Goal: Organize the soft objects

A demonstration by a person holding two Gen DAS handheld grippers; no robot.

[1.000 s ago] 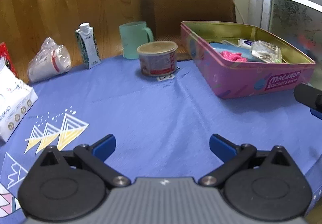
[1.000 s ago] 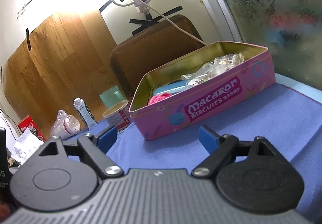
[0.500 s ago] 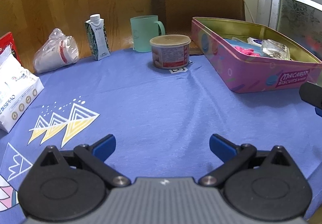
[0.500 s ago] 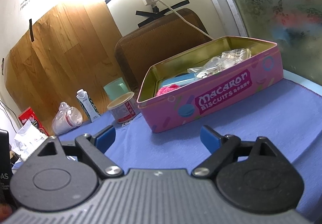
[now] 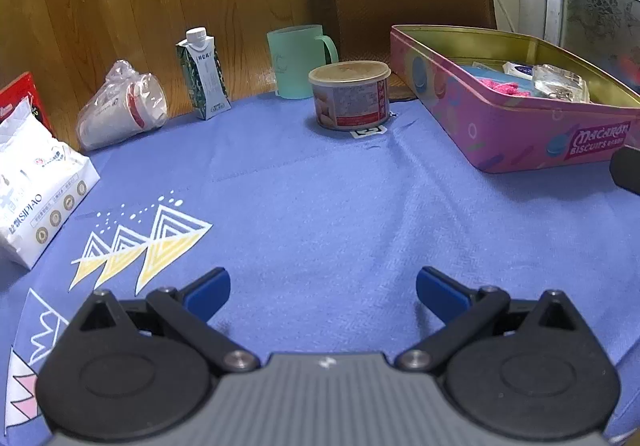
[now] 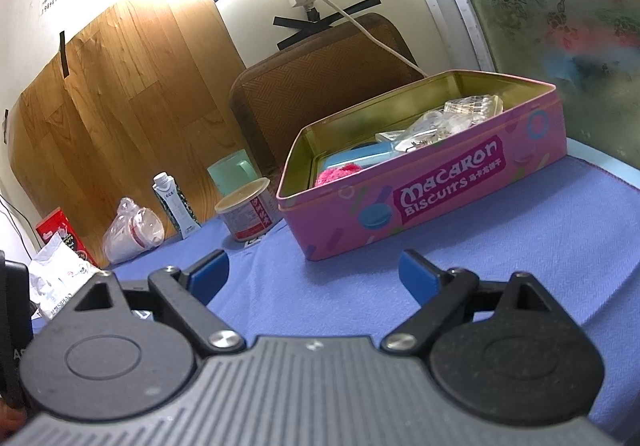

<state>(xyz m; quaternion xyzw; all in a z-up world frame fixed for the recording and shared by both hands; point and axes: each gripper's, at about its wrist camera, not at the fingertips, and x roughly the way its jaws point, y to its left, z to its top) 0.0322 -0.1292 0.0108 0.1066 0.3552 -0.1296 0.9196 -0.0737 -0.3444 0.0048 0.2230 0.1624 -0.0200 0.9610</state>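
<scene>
Blue-padded fingers of the left gripper [image 5: 323, 292] stand wide apart over the blue tablecloth [image 5: 340, 213], holding nothing and touching nothing. Ahead sit a round can [image 5: 351, 95], a green mug [image 5: 298, 61], a small carton [image 5: 203, 73] and, far right, the pink biscuit tin [image 5: 520, 133] with a pink fluffy item [image 5: 502, 85] inside.

From the right wrist, the right gripper [image 6: 314, 276] is likewise spread wide and empty above the cloth, just short of the pink biscuit tin [image 6: 432, 197]. The pink fluffy item [image 6: 339, 173] lies in the tin's near left corner beside a light blue object [image 6: 360, 157] and clear plastic packets [image 6: 448, 121]
</scene>
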